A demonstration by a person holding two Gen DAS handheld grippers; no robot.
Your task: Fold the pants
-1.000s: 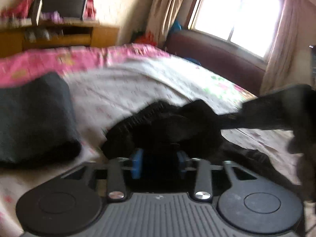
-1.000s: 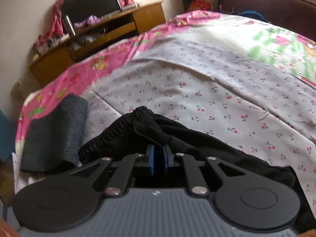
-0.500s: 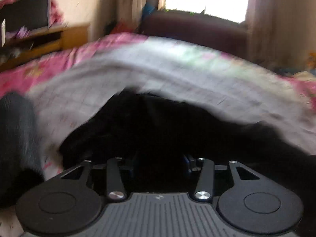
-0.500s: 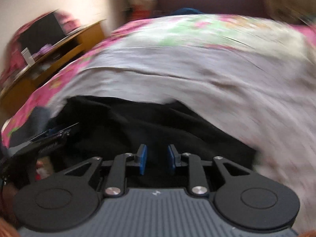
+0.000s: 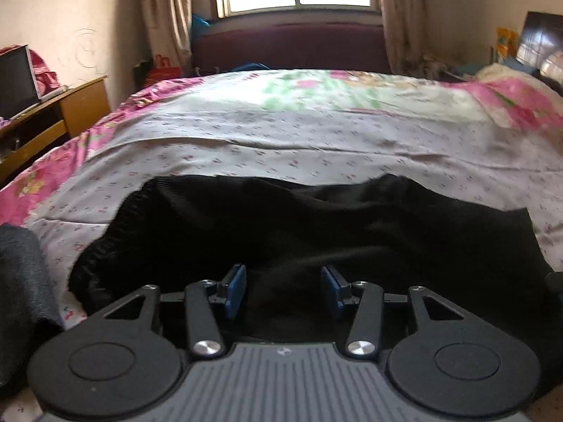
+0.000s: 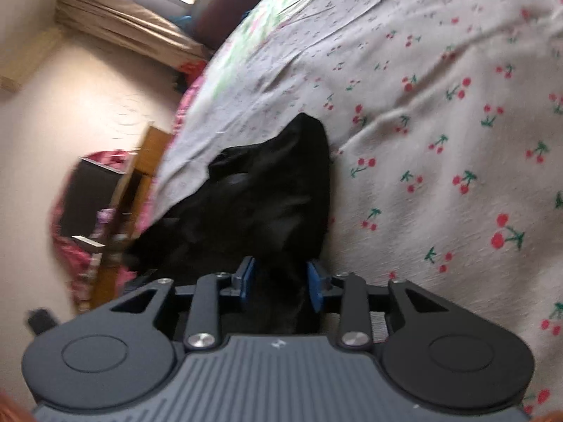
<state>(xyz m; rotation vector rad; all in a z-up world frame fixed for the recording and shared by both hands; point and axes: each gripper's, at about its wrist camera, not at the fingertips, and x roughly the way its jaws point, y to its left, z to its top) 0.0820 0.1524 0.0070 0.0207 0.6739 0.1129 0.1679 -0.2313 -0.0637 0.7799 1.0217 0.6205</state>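
Black pants (image 5: 316, 232) lie spread across the near part of the bed, their gathered waistband at the left. My left gripper (image 5: 283, 290) is open, its blue pads wide apart just above the near edge of the pants. In the right wrist view, which is tilted, the pants (image 6: 267, 197) run away from the camera as a narrow dark strip. My right gripper (image 6: 279, 283) is open, and black cloth lies between its blue pads without being pinched.
The bed has a white cherry-print sheet (image 5: 281, 151) with pink borders. A folded dark grey garment (image 5: 21, 295) lies at the left. A wooden desk with a monitor (image 5: 14, 84) stands left of the bed. A maroon headboard (image 5: 288, 49) is under the window.
Both grippers have swung round toward the window end and the pants now lie spread out wider. The right gripper, shut on the cloth a second ago, has opened and rolled sideways.
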